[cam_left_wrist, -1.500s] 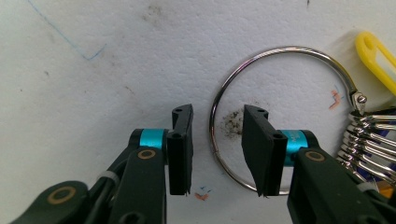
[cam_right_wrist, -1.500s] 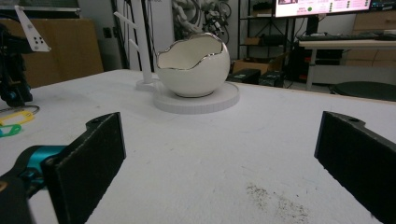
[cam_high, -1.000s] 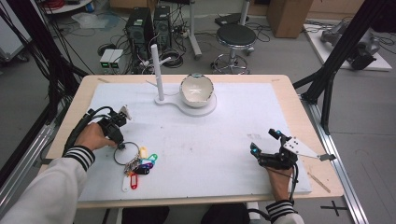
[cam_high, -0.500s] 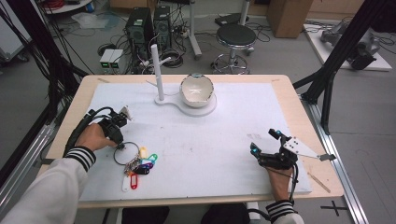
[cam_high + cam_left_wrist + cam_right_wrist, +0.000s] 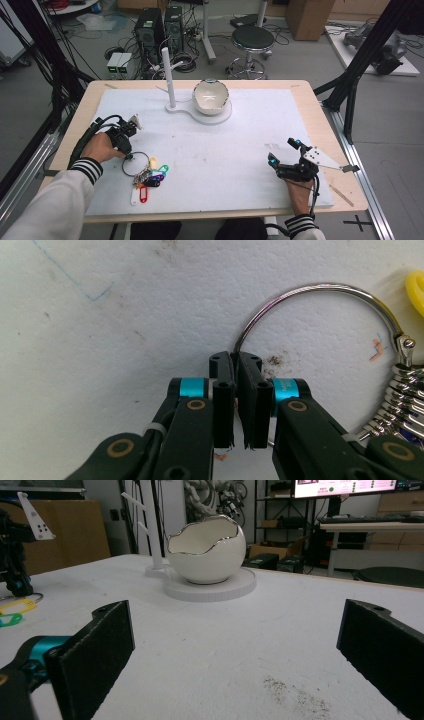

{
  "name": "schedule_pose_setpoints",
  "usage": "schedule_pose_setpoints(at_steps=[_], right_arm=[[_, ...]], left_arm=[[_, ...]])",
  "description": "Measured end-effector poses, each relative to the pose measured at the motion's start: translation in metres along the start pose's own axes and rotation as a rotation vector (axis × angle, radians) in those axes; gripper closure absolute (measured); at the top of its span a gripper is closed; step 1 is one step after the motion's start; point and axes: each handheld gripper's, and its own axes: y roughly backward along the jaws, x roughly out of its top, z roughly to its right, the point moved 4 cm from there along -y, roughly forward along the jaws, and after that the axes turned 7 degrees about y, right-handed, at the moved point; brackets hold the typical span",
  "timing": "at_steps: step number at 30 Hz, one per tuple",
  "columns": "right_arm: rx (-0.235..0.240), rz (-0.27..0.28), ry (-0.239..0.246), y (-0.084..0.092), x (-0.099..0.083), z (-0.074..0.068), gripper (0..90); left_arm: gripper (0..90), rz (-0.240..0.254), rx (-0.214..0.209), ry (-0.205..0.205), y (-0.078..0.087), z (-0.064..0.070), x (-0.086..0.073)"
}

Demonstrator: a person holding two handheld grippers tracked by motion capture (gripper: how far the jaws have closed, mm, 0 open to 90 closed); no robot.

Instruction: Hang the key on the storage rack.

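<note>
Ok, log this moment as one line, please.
left gripper: just closed, fingers pinching key ring | right gripper: open, nothing held, resting on table | tags: lying on table

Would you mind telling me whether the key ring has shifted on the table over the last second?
No. The key ring lies at the same spot relative to the white stand. The left gripper has just been closing its fingers onto the ring's wire.

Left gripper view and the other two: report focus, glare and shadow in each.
Left gripper view: sharp on the closed left gripper pinching the silver metal key ring, whose top glints. Right gripper view: the white eggshell-shaped bowl is crisp, the black open right gripper blurs at the edges. High view: even, soft light, faint shadows.
</note>
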Motion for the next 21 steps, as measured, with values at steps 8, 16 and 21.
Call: schedule_pose_setpoints(at_steps=[8, 16, 21], right_arm=[[-0.002, 0.0, 0.0, 0.0, 0.0, 0.0, 1.3], [-0.002, -0.003, -0.001, 0.0, 0.0, 0.0, 1.3], [-0.002, -0.002, -0.002, 0.0, 0.0, 0.0, 1.3]], left_arm=[[85.1, 0.018, -0.006, -0.098, 0.007, 0.0, -0.002], [86.7, 0.137, -0.024, -0.196, 0.029, -0.002, -0.004], [87.0, 0.248, -0.051, -0.173, 0.043, -0.004, -0.005]])
